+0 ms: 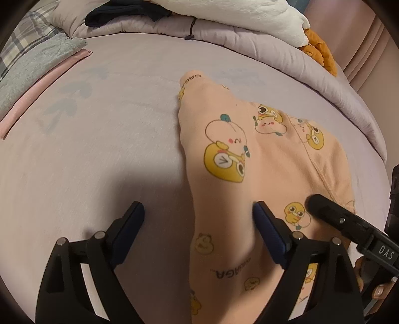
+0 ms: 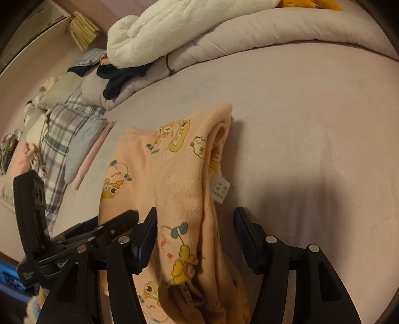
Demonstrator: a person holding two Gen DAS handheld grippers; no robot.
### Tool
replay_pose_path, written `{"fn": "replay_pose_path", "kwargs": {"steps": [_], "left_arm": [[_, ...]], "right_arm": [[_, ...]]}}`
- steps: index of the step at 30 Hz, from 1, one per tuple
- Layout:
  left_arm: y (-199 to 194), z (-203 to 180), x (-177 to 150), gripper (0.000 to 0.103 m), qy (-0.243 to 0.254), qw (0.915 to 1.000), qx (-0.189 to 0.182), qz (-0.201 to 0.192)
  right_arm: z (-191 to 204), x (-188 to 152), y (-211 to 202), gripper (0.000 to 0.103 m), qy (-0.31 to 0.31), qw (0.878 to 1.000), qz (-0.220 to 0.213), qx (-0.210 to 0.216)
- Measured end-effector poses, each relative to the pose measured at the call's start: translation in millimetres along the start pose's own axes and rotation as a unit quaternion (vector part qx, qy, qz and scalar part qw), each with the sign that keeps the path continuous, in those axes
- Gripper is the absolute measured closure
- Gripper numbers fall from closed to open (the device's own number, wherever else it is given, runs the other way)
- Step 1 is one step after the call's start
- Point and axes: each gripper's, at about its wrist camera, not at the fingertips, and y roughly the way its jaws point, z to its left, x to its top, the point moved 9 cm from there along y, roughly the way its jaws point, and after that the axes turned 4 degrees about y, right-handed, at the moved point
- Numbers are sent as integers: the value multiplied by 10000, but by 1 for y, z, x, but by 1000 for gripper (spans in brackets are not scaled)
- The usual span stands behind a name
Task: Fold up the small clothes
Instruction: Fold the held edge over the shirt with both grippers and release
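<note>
Between each spread hand-held gripper's [image 1: 199,219] fingers, the peach garment [image 1: 249,159] lies unpinched.

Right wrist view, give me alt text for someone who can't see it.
A peach cartoon-print garment lies folded on a lilac bed sheet, between the open right tool. The left tool sits beside it; rumpled bedding lies behind.

Garment [image 1: 251,159] flat on bed sheet [image 1: 99,149], folded lengthwise. Left gripper [image 1: 199,216] astride its near left edge; right gripper [image 2: 195,219] astride its right fold. Rolled duvet [image 1: 224,32] behind; plush blanket [image 2: 179,22] on duvet; pillows [image 1: 32,62] far left.
</note>
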Motion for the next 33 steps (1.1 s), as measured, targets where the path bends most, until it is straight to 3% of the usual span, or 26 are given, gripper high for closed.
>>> {"fn": "replay_pose_path", "kwargs": {"steps": [11, 19, 33], "left_arm": [[-11, 2, -18, 12, -13, 10000, 20, 44], [-16, 2, -38, 11, 132, 9997, 198, 106], [-25, 1, -59, 12, 187, 9991, 306, 211]], "right_arm": [[4, -17, -9, 42, -163, 9998, 73, -76], [6, -35, -15, 42, -819, 9951, 99, -550], [6, -46, -20, 42, -958, 9913, 126, -894]]}}
